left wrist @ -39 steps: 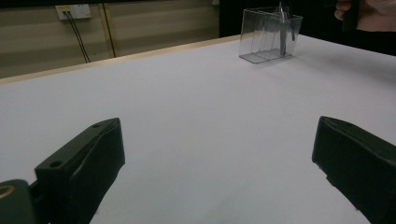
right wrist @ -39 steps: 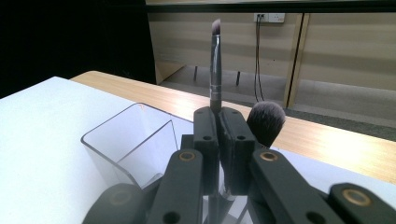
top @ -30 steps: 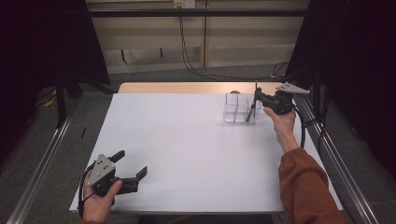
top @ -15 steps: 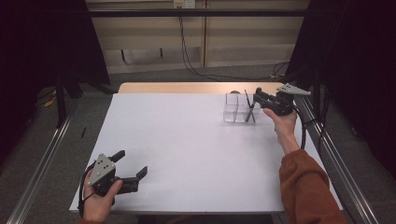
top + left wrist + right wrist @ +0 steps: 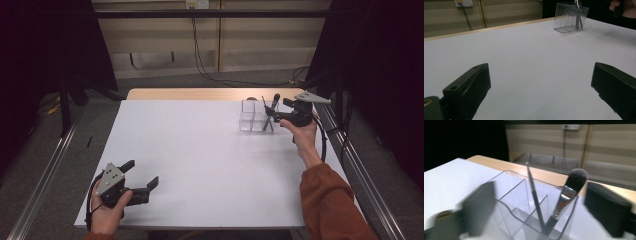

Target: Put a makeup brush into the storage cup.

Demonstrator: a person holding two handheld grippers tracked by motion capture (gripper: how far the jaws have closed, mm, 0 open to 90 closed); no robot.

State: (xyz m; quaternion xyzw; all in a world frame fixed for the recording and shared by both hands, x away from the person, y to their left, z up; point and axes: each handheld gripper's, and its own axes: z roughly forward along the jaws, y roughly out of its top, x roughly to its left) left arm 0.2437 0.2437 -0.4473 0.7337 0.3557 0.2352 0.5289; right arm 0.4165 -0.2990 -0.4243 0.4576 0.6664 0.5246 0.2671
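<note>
Near the counter's [image 5: 200, 150] far right corner, the makeup brush [image 5: 564, 200] stands in the clear organizer [image 5: 524, 202], between the right tongs [image 5: 272, 114], just spread apart. Left tongs [image 5: 142, 181] gape at the near left corner.

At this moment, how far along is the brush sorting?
Done: a makeup brush and a thin brush stand in the clear organizer. In hand: nothing; the right hand-held gripper has just been opening, jaws either side. Left: the left hand-held gripper idles open; no further brushes visible.
</note>
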